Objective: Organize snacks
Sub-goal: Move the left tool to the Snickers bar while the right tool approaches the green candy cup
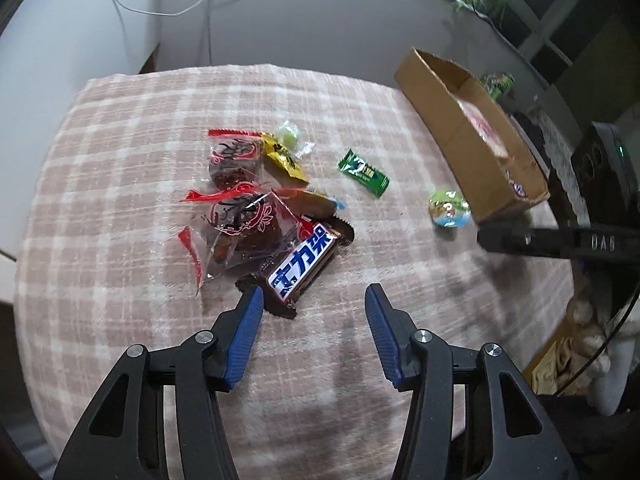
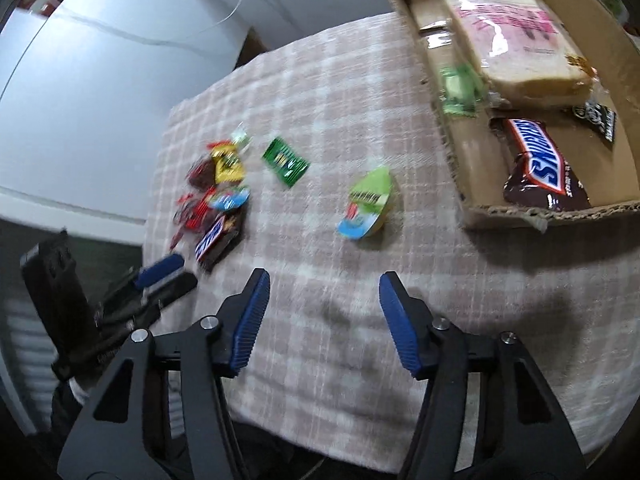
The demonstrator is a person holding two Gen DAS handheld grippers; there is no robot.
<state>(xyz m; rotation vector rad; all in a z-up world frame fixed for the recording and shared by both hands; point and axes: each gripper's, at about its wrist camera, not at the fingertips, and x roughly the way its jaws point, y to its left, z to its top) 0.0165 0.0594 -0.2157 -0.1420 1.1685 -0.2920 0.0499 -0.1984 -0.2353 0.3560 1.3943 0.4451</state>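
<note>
Left gripper [image 1: 314,300] and right gripper [image 2: 324,292]: both parted, nothing held. Chocolate bar [image 1: 304,266]: light, stiff, slippery wrapper; best pinched across its width. Box [image 2: 472,208]: partly filled.

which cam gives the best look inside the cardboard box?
Right wrist. It looks down into the cardboard box, showing a Snickers bar, a wrapped sandwich and a green packet. Left wrist sees the box side-on: mostly its outer wall, only a sliver of the contents.
</note>
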